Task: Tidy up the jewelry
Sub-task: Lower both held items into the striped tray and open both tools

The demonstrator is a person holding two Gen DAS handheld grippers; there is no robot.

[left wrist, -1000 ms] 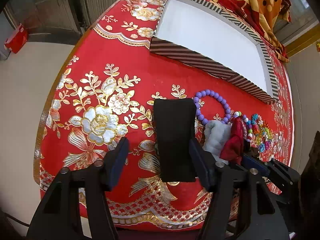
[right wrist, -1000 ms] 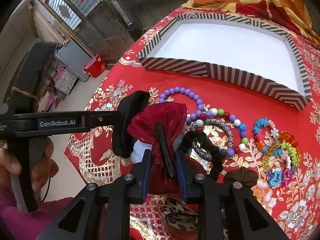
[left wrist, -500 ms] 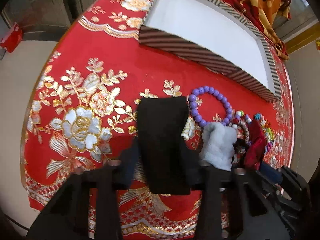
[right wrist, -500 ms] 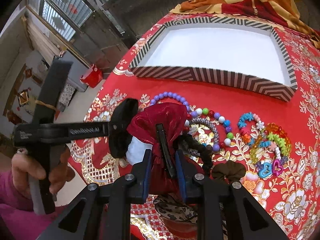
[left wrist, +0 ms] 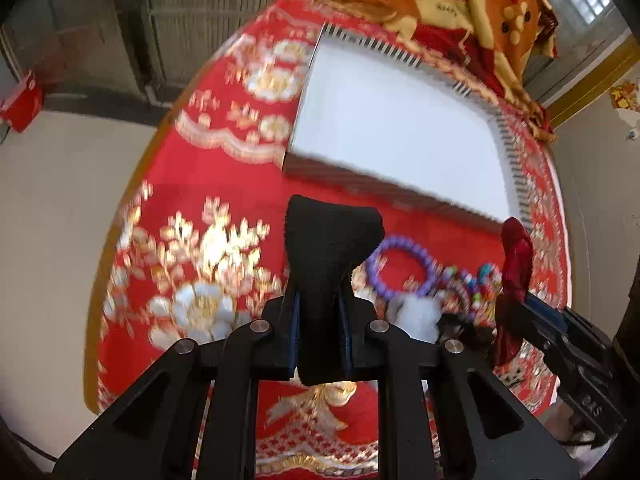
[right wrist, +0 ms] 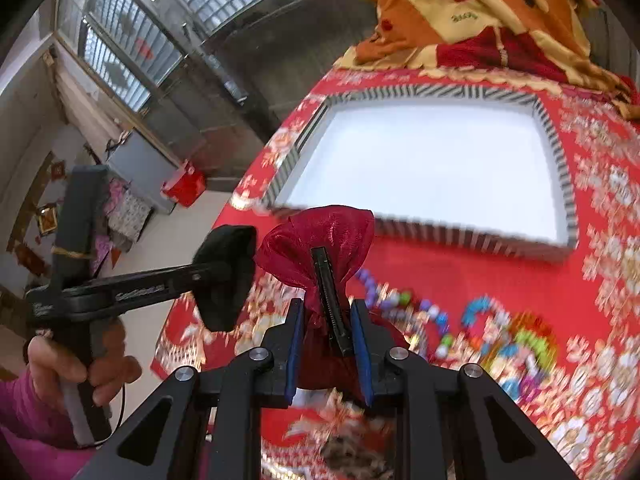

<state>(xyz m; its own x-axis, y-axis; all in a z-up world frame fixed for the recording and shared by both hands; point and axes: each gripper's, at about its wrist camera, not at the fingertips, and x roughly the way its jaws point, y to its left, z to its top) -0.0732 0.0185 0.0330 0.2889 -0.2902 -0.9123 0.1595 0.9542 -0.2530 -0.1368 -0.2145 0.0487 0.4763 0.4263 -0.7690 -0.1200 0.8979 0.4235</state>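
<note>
Two soft pieces are carried clear of the red brocade tablecloth (left wrist: 240, 168): the left gripper (left wrist: 318, 334), its jaws having just closed, pinches a black velvet scrunchie (left wrist: 324, 256); the right gripper (right wrist: 329, 354) clamps a dark red organza bow clip (right wrist: 320, 248), presumably bound for the empty striped-rim white tray (right wrist: 420, 164).

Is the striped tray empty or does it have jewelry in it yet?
Empty. The striped tray shows only bare white inside; the bracelets lie on the red cloth in front of it.

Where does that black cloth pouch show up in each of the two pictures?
Left wrist view: black pouch at centre, pinched in the left gripper.
Right wrist view: black pouch at left, mid-height.
Shared landmark: the striped tray behind it.
</note>
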